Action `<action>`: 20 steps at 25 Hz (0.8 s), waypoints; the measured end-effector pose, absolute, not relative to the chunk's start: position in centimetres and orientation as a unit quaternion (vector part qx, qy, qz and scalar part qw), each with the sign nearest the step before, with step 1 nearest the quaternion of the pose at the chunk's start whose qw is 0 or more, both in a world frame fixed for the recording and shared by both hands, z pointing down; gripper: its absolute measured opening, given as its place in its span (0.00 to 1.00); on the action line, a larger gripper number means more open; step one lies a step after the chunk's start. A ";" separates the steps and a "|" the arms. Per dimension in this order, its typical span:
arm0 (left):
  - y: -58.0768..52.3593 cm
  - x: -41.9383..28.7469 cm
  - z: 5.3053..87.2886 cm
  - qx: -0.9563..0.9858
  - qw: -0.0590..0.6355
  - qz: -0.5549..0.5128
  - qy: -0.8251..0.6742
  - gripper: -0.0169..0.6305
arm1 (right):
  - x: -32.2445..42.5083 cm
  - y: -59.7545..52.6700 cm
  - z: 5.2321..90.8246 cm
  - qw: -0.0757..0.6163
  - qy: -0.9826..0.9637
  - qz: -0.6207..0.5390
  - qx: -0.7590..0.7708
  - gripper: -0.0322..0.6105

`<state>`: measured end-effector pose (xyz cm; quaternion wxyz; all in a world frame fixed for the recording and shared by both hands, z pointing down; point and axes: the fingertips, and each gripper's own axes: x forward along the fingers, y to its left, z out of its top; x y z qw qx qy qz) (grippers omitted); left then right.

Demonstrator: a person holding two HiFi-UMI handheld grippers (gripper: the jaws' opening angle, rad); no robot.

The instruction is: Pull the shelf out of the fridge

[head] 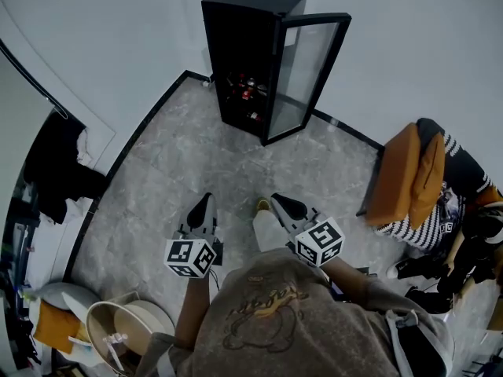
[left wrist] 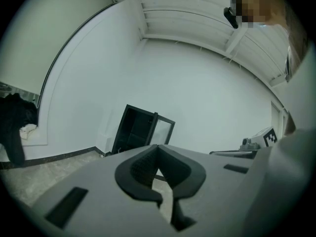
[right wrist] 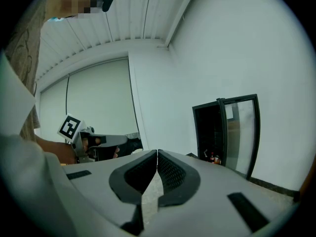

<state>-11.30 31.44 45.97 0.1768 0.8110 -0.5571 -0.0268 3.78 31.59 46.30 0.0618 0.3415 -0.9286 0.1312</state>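
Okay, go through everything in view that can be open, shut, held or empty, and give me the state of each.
Fridge door, swung open.
Fridge, upright on the floor, bottles inside, low down.
Left gripper, jaws shut, nothing between them.
Right gripper, jaws shut, nothing between them.

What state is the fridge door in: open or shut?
Open: the glass door stands swung out from the black fridge, leaving its dark inside exposed.
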 end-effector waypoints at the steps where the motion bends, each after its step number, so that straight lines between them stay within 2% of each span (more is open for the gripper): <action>1: 30.7 -11.2 46.0 0.812 0.178 -0.027 -0.555 0.04 | 3.8 30.8 46.3 0.063 -0.928 0.131 0.342 0.08; 20: 14.7 -7.4 45.5 0.825 0.223 0.006 -0.519 0.04 | 6.8 15.3 45.2 0.053 -0.918 0.159 0.359 0.08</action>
